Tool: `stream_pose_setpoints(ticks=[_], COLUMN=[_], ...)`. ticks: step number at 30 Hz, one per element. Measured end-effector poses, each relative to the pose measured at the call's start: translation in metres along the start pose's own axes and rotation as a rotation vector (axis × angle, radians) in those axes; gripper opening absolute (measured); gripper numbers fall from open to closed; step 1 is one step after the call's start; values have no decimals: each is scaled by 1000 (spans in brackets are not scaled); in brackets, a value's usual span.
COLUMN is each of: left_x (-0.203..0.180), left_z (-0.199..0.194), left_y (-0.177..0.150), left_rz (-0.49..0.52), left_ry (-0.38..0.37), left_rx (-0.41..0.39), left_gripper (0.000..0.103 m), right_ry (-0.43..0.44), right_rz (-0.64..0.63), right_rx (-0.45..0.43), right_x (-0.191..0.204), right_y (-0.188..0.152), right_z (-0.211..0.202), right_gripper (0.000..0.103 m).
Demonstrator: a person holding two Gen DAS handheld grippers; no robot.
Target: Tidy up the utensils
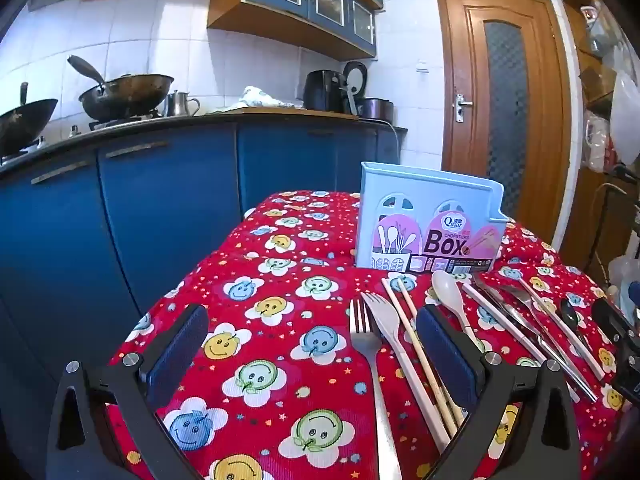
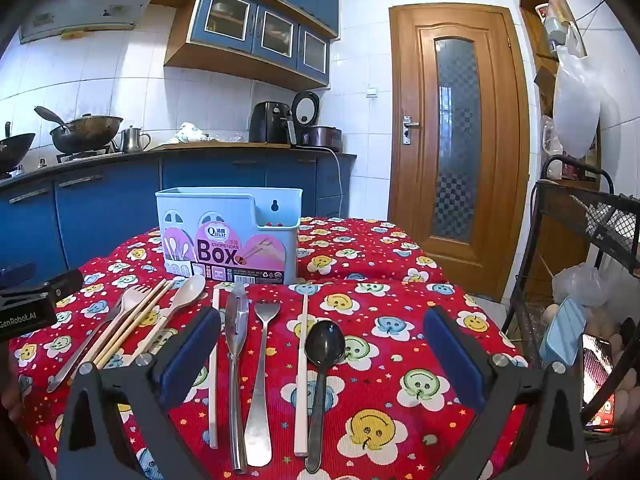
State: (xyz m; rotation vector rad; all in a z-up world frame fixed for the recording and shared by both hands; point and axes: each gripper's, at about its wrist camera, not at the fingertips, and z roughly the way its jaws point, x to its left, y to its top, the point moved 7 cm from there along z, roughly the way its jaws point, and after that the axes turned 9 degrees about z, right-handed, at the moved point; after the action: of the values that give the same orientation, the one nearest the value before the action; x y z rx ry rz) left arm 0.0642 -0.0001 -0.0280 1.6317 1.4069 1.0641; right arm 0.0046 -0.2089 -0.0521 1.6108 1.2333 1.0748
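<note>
A light blue chopstick box (image 1: pixel 430 222) (image 2: pixel 228 236) with a pink label stands upright on the red smiley tablecloth (image 1: pixel 260 360) (image 2: pixel 380 300). In front of it lie several utensils in a row: a steel fork (image 1: pixel 366 344), a beige fork (image 1: pixel 386 316), wooden chopsticks (image 1: pixel 416 344), a beige spoon (image 1: pixel 450 292) (image 2: pixel 190 290). The right wrist view adds white chopsticks (image 2: pixel 302 372), a steel knife (image 2: pixel 236 344), a steel fork (image 2: pixel 262 356) and a black spoon (image 2: pixel 322 354). My left gripper (image 1: pixel 310 344) is open over the cloth, left of most utensils. My right gripper (image 2: pixel 320 344) is open above the metal utensils, holding nothing.
Blue kitchen cabinets (image 1: pixel 160 200) with woks (image 1: pixel 124 94) on the counter stand behind the table. A wooden door (image 2: pixel 456 140) is at the back right. A black wire rack (image 2: pixel 592 220) with bags stands right of the table. The table's left edge drops off near the cabinets.
</note>
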Motion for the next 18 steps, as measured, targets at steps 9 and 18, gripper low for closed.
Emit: stream_pose_setpoints(ticks=[9, 18], left_x=[-2, -6], left_z=[0, 3], left_y=[-4, -6], left_rz=[3, 3], left_ry=[-2, -3], left_rx=[4, 9], left_gripper=[103, 103], right_ry=[-1, 0], right_rz=[1, 2], right_rx=[1, 3], right_x=[0, 0], right_y=[0, -1], right_z=[0, 1], right_gripper=[103, 103])
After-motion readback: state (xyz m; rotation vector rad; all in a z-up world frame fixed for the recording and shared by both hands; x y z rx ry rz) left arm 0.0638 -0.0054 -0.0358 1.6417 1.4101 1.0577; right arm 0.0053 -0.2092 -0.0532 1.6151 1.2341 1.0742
